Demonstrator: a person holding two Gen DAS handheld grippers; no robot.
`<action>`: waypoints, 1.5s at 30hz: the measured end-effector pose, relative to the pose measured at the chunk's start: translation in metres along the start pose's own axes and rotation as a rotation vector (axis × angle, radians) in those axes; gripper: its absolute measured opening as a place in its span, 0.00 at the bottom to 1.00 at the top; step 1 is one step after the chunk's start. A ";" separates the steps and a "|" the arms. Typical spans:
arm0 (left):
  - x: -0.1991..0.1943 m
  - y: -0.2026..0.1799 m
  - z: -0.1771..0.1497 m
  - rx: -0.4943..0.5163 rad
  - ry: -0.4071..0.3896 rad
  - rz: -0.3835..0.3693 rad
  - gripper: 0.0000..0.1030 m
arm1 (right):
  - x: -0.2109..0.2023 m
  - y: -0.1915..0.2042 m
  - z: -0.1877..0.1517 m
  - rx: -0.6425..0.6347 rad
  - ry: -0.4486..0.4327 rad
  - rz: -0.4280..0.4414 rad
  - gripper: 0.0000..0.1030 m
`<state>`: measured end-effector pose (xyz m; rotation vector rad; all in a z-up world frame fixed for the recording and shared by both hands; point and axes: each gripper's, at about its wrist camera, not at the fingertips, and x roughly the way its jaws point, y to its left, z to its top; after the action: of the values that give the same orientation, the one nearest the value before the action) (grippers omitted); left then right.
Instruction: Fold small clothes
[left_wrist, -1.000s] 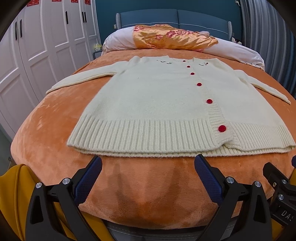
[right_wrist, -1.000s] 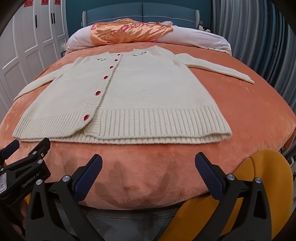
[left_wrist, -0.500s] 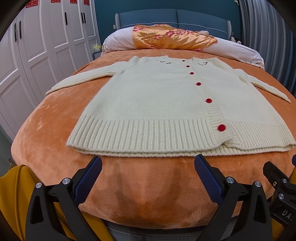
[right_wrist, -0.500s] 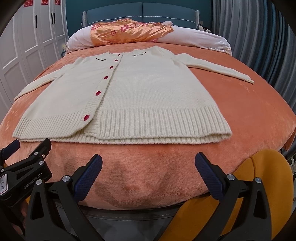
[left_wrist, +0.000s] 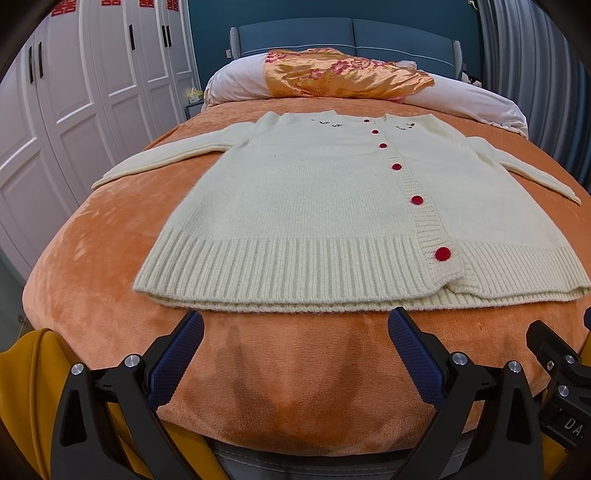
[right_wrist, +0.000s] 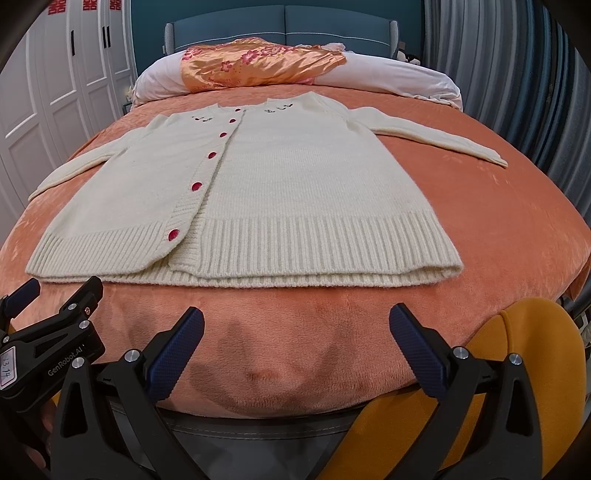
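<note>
"GenRobot.AI" and a "13.14" sticker on the left hand-held gripper (right_wrist: 22, 295); red 囍 signs on wardrobe doors (left_wrist: 63, 8)

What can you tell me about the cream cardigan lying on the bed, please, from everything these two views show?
The cream cardigan is a soft-looking knit with a ribbed hem and button band, closed by six red buttons, with small dark embroidery near the neckline. It lies flat and face up on the orange blanket, unfolded, hem toward the cameras, collar toward the pillows, both sleeves spread outward. The left gripper and right gripper are open, short of the hem, not touching it.
</note>
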<state>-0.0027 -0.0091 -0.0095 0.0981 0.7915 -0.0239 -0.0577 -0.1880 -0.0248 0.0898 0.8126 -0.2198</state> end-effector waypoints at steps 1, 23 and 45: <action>0.000 0.000 0.000 0.000 -0.001 0.000 0.95 | 0.000 0.000 0.000 0.000 0.000 0.000 0.95; 0.001 -0.001 0.000 0.002 0.000 0.005 0.95 | 0.002 0.003 0.000 0.003 -0.001 0.002 0.95; 0.009 0.000 0.009 -0.013 0.019 0.015 0.95 | 0.010 -0.011 0.013 0.042 0.009 0.021 0.95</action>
<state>0.0102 -0.0099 -0.0092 0.0918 0.8097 -0.0041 -0.0440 -0.2028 -0.0233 0.1390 0.8156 -0.2164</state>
